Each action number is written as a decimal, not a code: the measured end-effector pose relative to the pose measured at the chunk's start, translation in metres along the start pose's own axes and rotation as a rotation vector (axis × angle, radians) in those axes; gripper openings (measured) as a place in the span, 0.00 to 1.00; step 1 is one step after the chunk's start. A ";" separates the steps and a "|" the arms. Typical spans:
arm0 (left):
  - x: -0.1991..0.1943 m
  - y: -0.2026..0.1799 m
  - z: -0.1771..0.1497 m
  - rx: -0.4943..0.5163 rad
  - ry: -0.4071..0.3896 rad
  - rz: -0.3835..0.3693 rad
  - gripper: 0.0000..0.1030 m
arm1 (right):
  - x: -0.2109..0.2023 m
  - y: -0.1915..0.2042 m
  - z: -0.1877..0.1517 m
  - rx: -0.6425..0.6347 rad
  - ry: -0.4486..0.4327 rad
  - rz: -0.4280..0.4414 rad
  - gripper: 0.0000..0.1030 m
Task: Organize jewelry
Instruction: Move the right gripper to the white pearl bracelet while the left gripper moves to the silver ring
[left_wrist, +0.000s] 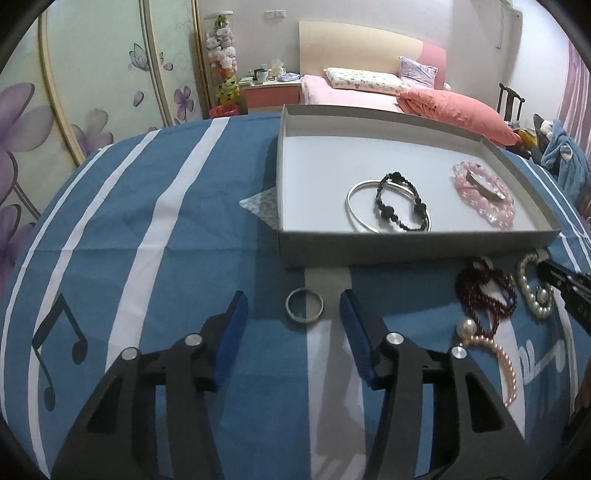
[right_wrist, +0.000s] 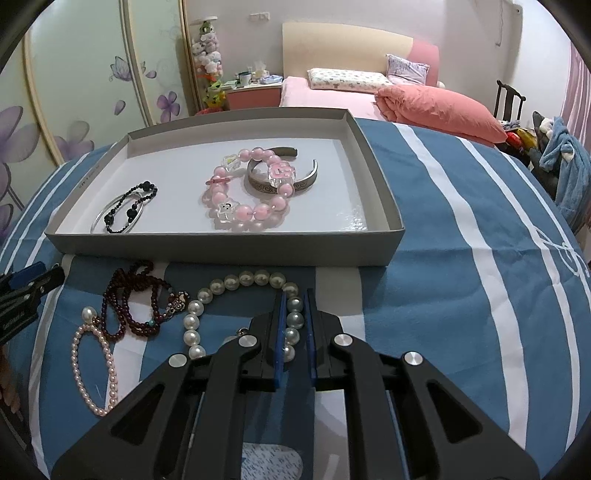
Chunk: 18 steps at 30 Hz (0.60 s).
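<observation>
A grey box tray (left_wrist: 406, 247) (right_wrist: 221, 243) holds a silver bangle (left_wrist: 356, 206) with a black bead bracelet (left_wrist: 384, 199), a pink bead bracelet (right_wrist: 240, 212) and a metal cuff (right_wrist: 258, 184). My left gripper (left_wrist: 295, 301) is open around a silver ring (left_wrist: 304, 305) lying on the cloth. My right gripper (right_wrist: 295, 301) is shut on a large white pearl bracelet (right_wrist: 225, 284) on the cloth. A dark red bead string (right_wrist: 129, 295) and a small pink pearl bracelet (right_wrist: 96, 369) lie to its left.
A blue cloth with white stripes (left_wrist: 166, 240) covers the table. A small clear bag (left_wrist: 262, 206) lies at the tray's left side. A bed with pink bedding (left_wrist: 424, 99) stands behind the table.
</observation>
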<state>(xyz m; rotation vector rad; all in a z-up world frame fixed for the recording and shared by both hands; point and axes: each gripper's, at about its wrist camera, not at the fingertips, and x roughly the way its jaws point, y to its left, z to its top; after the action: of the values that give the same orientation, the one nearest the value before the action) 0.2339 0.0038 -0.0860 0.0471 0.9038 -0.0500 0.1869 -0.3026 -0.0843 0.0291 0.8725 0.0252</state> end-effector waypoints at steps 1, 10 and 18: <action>0.001 -0.001 0.001 0.002 -0.001 0.000 0.45 | 0.000 0.000 0.000 0.000 0.000 0.000 0.10; -0.010 -0.012 -0.011 0.057 -0.008 -0.027 0.21 | -0.005 0.000 -0.005 -0.005 0.000 -0.004 0.10; -0.011 -0.014 -0.013 0.068 -0.007 -0.059 0.21 | -0.007 -0.007 -0.007 0.024 0.000 0.002 0.10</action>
<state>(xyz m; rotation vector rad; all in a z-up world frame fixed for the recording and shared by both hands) 0.2162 -0.0091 -0.0858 0.0835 0.8967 -0.1357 0.1769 -0.3099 -0.0839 0.0526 0.8730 0.0169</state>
